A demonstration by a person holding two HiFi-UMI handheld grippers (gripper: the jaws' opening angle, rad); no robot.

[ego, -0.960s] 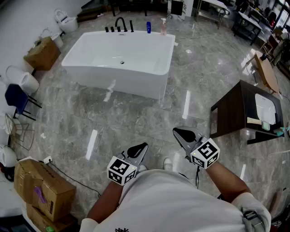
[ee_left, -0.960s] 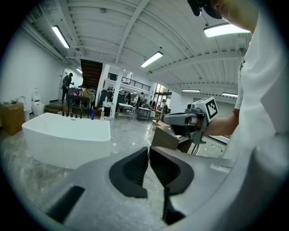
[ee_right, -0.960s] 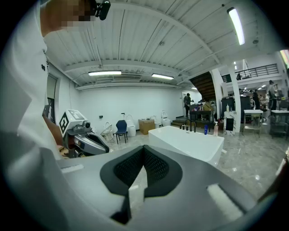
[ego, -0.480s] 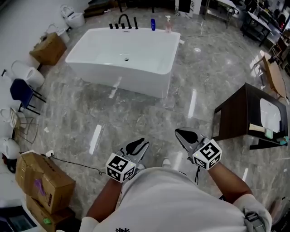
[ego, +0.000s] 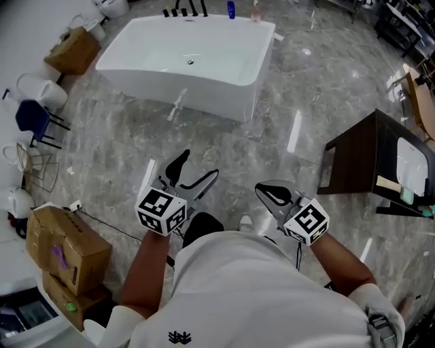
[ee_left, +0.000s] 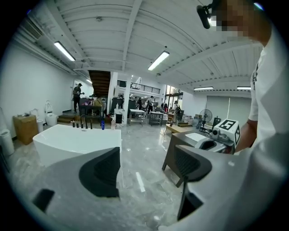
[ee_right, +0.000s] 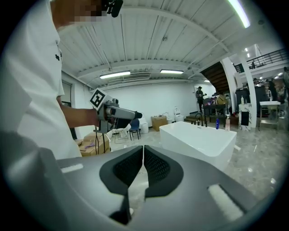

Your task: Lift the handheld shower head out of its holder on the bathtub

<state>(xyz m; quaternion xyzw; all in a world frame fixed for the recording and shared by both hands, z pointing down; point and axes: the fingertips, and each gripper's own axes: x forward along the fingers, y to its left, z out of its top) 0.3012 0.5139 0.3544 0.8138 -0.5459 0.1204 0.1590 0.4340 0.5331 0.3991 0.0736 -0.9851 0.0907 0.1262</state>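
nearest is the person's white shirt, with both tools held out over the glossy grey marble floor [ego: 224,146]. the left tool [ego: 197,166] is released: its dark, scooped pads have just been opening and now stand wide apart with only floor between them, as its own view [ee_left: 146,167] shows. the right tool [ego: 266,194] is clenched, its ribbed black pads pressed together on nothing [ee_right: 143,155].

to the left are brown cartons [ego: 68,251]; to the right is a dark wooden cabinet [ego: 353,163].

the white bathtub [ego: 204,92] lies well apart, ahead of both tools and a little left. it is smooth, boxy and round-cornered, with its long axis across the view. along its far rim stands a row of slim black fittings [ego: 185,11], with a blue bottle [ego: 232,8] and a pink bottle [ego: 256,10] just beside them. the shower head should be one of those fittings, in its holder, but they are too small to tell which.

the fittings lie almost straight ahead of the left tool, so that hand looks the nearer one. the tub's whole width sits between tools and fittings, so the approach must probably go round an end or reach across.
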